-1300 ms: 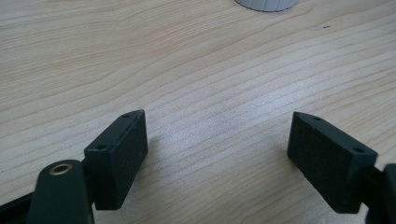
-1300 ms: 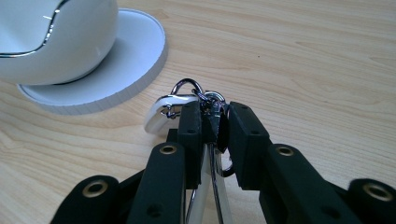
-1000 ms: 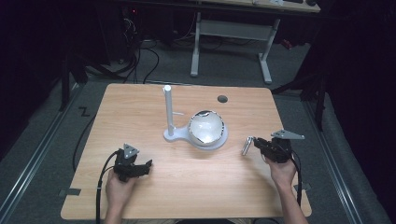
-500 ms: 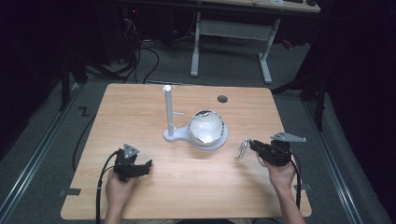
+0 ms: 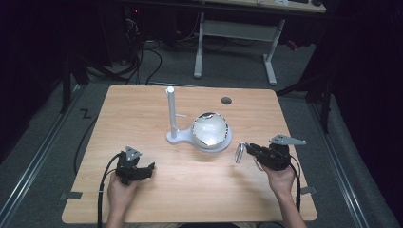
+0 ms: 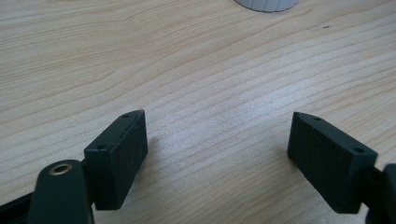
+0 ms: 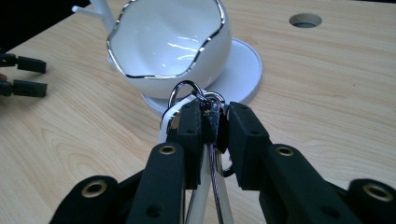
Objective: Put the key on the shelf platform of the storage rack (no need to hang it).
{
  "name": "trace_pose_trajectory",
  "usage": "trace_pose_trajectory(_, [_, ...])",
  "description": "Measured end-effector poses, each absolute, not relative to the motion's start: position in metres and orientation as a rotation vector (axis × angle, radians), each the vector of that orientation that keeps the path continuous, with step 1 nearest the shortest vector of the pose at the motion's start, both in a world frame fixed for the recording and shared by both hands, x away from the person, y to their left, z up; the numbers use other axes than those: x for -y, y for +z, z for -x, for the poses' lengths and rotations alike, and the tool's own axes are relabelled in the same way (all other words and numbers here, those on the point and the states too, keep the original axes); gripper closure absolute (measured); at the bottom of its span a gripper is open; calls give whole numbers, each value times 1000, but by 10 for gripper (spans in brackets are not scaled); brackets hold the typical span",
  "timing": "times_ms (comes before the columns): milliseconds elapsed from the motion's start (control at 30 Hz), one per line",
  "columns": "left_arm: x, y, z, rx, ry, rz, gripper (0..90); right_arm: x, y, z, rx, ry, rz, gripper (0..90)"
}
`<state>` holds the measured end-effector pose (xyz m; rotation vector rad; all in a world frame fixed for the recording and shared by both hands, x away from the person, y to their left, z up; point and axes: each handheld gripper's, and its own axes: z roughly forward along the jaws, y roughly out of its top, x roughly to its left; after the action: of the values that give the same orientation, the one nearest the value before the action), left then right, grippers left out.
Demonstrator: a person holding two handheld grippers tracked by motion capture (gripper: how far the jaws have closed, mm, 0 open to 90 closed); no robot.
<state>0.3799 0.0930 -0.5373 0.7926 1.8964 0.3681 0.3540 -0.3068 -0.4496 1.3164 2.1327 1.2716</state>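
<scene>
Right gripper (image 7: 210,122) clenched on keyring (image 7: 191,95), held just beside bowl (image 7: 170,39), on its near right. Left gripper (image 6: 217,154) released, low over surface (image 5: 142,118), well apart from bowl.

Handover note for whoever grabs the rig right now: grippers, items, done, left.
Right gripper: shut on a small silver metal ring bundle, held just short of the white silver-rimmed bowl.
Left gripper: open, holding nothing, low over the wooden table.
Bowl sits on the white stand base, beside its upright post.
Done: bundle picked up.
Left: probably placing it in the bowl or on the stand.
</scene>
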Motion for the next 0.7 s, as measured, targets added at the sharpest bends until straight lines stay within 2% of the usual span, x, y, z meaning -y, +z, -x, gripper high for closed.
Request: trace_pose_trajectory(700, [-93,-537,-380,-1902,363,-788,205,276,-415,-360,-2175,1276,-1177,759])
